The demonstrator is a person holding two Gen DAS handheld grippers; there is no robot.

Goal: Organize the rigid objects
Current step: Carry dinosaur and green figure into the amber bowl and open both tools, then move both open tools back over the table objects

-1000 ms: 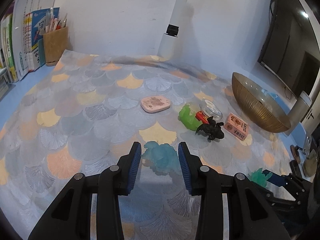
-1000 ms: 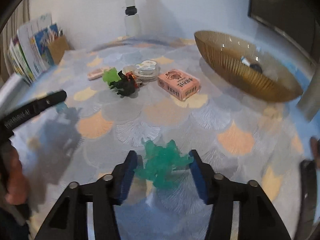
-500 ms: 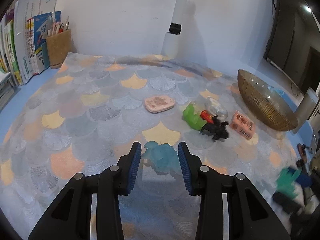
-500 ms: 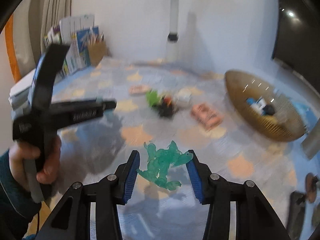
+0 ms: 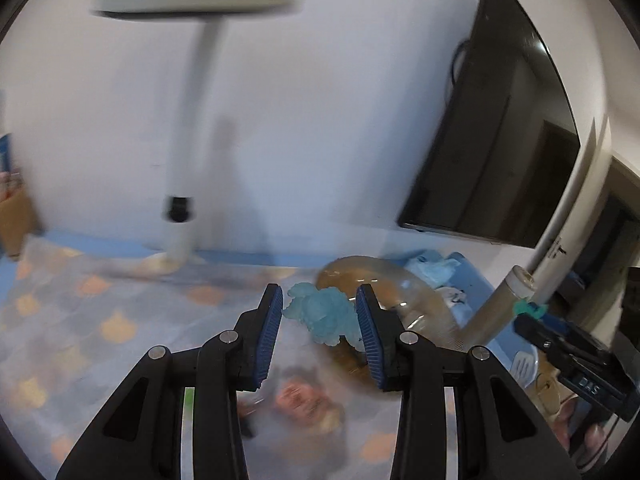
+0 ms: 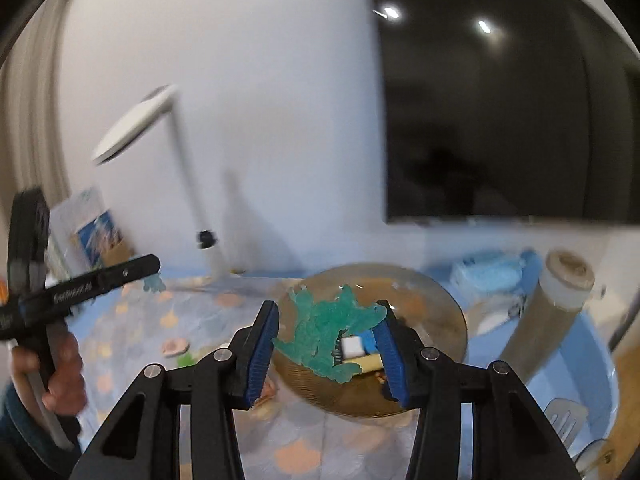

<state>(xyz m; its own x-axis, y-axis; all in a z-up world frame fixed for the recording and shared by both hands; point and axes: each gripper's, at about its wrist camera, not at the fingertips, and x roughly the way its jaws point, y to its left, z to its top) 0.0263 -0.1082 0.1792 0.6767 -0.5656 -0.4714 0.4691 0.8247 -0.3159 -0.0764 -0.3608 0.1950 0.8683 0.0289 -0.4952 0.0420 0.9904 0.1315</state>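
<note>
My left gripper (image 5: 319,320) is shut on a pale blue translucent toy figure (image 5: 324,316), held in the air above the patterned mat (image 5: 100,320). Just behind and to the right of it lies the golden ribbed bowl (image 5: 428,308). My right gripper (image 6: 326,322) is shut on a green translucent toy figure (image 6: 328,332), which hangs over the near side of the bowl (image 6: 432,292). A white, blue and yellow block (image 6: 360,350) lies inside the bowl. The right wrist view also shows the left gripper (image 6: 154,276) at the left, with a hand (image 6: 60,376) on its handle.
A white desk lamp (image 5: 188,200) stands at the back of the mat, and a dark screen (image 5: 480,140) hangs on the wall at the right. A pink box (image 5: 298,396) and other blurred toys lie below my left fingers. A cardboard tube (image 6: 552,308) leans right of the bowl. Books (image 6: 88,232) stand far left.
Both grippers have risen off the mat with their toys and swung toward the golden bowl. The green toy, low over the mat before, now hangs over the bowl.
</note>
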